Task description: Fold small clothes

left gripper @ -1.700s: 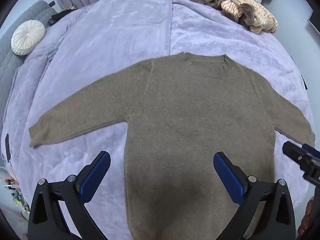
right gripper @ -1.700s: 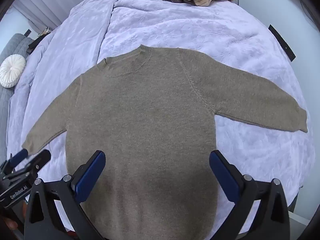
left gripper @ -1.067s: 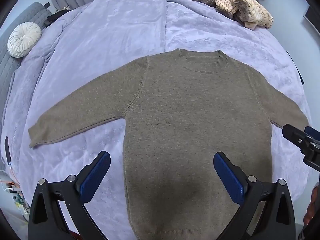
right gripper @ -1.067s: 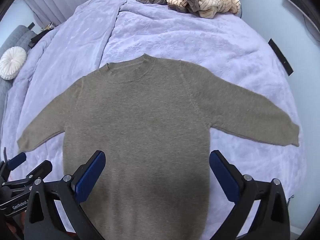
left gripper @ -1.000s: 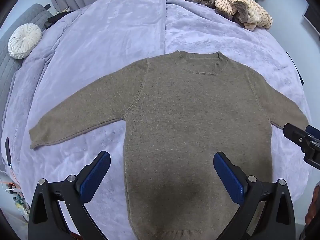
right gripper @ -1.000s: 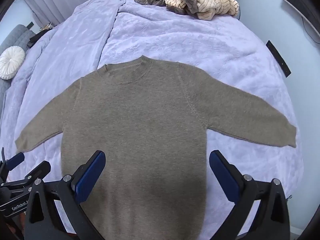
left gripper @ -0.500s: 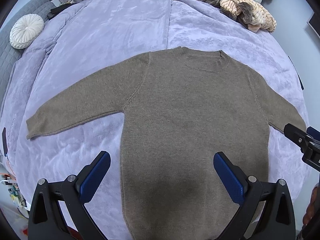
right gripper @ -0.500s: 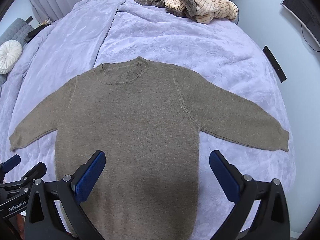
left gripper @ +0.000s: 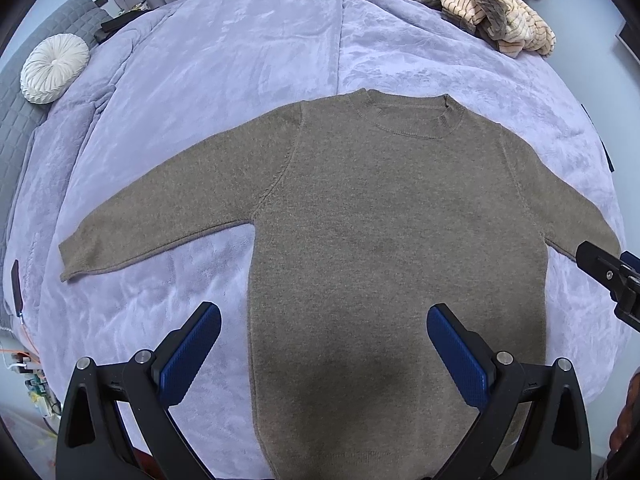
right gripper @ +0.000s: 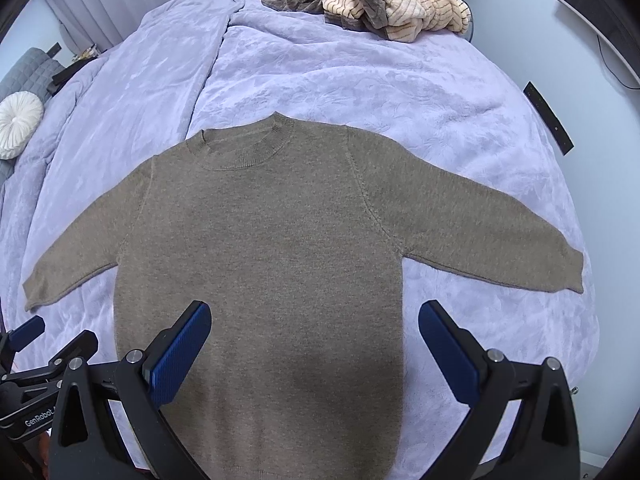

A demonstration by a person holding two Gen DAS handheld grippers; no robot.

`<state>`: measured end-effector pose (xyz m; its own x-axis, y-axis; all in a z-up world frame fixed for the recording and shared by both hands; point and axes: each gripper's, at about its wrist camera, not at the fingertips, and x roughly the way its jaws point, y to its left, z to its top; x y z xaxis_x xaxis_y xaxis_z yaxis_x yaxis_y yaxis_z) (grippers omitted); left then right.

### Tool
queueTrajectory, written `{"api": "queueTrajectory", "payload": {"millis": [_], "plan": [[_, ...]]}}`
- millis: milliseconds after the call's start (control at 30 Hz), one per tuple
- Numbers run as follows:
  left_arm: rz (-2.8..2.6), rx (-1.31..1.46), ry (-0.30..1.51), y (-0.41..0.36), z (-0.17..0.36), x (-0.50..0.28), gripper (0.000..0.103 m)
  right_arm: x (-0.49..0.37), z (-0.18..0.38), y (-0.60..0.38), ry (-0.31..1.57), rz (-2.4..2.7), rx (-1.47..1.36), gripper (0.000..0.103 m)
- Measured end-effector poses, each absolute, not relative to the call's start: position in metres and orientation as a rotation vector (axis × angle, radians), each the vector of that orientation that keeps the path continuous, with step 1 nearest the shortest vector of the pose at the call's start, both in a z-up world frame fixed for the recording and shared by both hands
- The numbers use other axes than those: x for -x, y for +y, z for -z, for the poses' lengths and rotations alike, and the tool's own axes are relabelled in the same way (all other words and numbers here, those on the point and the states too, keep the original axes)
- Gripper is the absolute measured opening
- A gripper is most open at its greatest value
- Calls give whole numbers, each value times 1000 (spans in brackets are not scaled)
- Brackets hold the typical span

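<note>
While both hand-held grippers [left gripper: 323, 347] [right gripper: 314, 343] gape empty, brown sweater [left gripper: 384, 240] lies flat, sleeves outspread.

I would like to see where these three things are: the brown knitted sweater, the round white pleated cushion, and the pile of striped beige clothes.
brown knitted sweater [left gripper: 392, 216], left wrist view, middle of its chest.
round white pleated cushion [left gripper: 55, 68], left wrist view, its centre button.
pile of striped beige clothes [right gripper: 404, 4], right wrist view, the top striped garment.
</note>
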<state>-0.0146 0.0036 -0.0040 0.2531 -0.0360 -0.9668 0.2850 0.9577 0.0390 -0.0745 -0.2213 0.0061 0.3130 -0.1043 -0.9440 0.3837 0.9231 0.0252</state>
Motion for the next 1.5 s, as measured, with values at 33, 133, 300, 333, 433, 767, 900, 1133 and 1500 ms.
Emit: {"api": "queueTrajectory", "payload": {"millis": [33,133,300,333,433,767,900,1133,1500], "plan": [[219,-225,1300,4,4,15,103,74,-6,-222,1214,327,-266,103],[214,-229,1301,4,5,14,103,74,-5,-225,1215,337,-266,103],[207,-232,1306,4,6,14,103,74,-3,-226,1218,337,-264,103],[207,-235,1306,4,7,14,103,74,-3,-226,1220,339,-264,103],[206,-235,1310,4,7,13,103,73,0,-226,1224,336,-268,103],[193,-242,1317,5,8,12,103,71,3,-220,1232,331,-256,103],[192,-236,1315,6,7,11,103,70,3,-219,1235,327,-254,103],[192,-231,1315,9,6,9,103,70,3,-218,1236,329,-252,103],[193,-223,1320,11,7,9,103,70,3,-218,1237,330,-252,103]]}}
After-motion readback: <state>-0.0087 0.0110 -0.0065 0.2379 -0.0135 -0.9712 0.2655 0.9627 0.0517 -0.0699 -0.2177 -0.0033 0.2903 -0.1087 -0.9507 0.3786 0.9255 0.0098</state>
